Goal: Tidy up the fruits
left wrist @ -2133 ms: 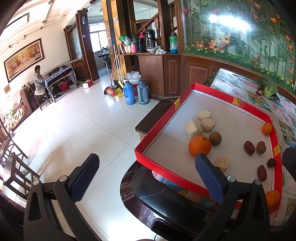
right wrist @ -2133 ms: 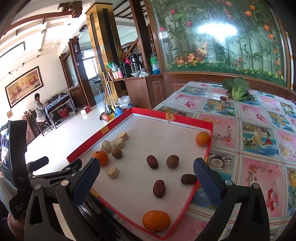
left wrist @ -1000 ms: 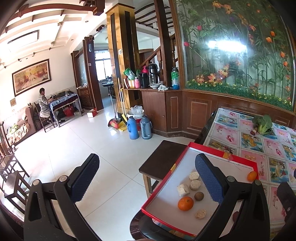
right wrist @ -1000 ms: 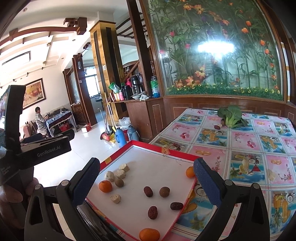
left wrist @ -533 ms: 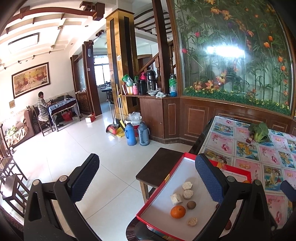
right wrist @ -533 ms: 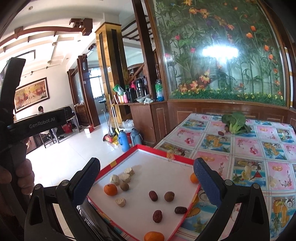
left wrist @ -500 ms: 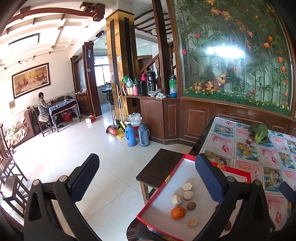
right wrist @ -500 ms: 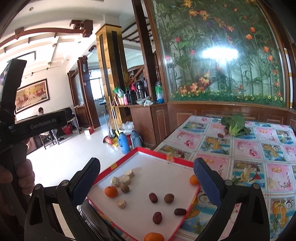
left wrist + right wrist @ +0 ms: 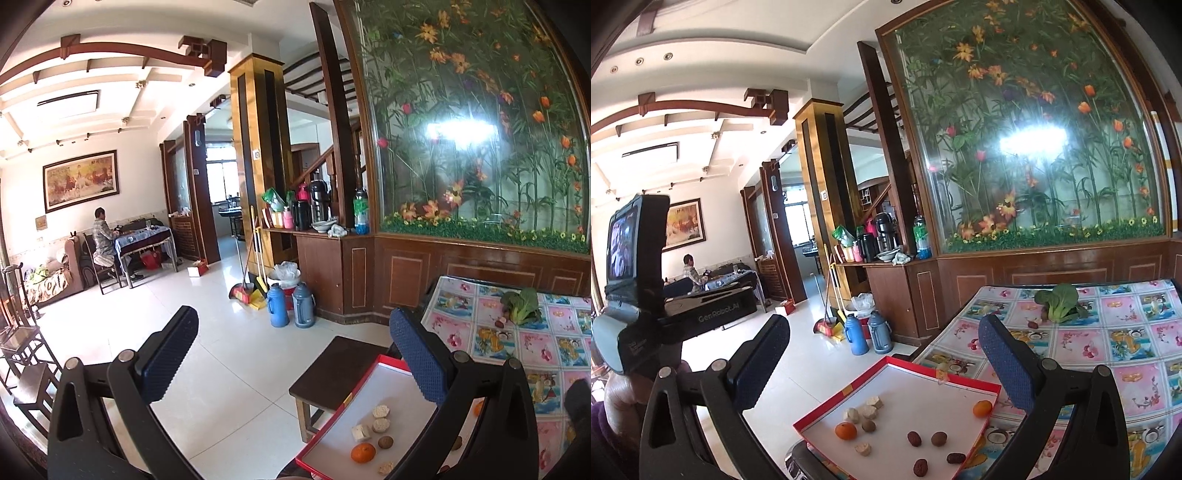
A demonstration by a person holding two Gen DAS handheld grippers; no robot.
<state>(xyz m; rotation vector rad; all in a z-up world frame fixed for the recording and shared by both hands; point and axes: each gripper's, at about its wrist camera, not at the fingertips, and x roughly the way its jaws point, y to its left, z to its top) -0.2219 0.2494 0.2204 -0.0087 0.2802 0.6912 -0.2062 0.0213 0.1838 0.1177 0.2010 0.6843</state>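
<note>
Both grippers were held high above the bench (image 9: 1126, 332), well apart from the fruit, fingers spread wide & holding nothing: left gripper (image 9: 291, 354), right gripper (image 9: 884, 360). Fruit lay loose in the red-rimmed tray (image 9: 905, 367) at the bench's near corner. From the right view: 2 oranges, 1 near the left side (image 9: 846, 431) & 1 by the right rim (image 9: 982, 408); approx 4 dark wrinkled dates, e.g. (image 9: 914, 438); 2 round brown fruits, e.g. (image 9: 938, 439); a cluster of pale chunks (image 9: 866, 408) w/ 1 more apart toward the front. Judged handling: oranges firm, round, prob. roll on the flat tray floor, so take across the widest part, fingers either side, moderate squeeze. Dates small, light, skin maybe tacky; grip across the short axis, gently. Pale chunks look crumbly or soft, can't tell which; pinch on flat faces, lightly. Cluster pieces sat touching or nearly so, so fingers need a gap or will nudge neighbours. Leafy greens (image 9: 1060, 301) lay far back on the bench, not in the tray.
</note>
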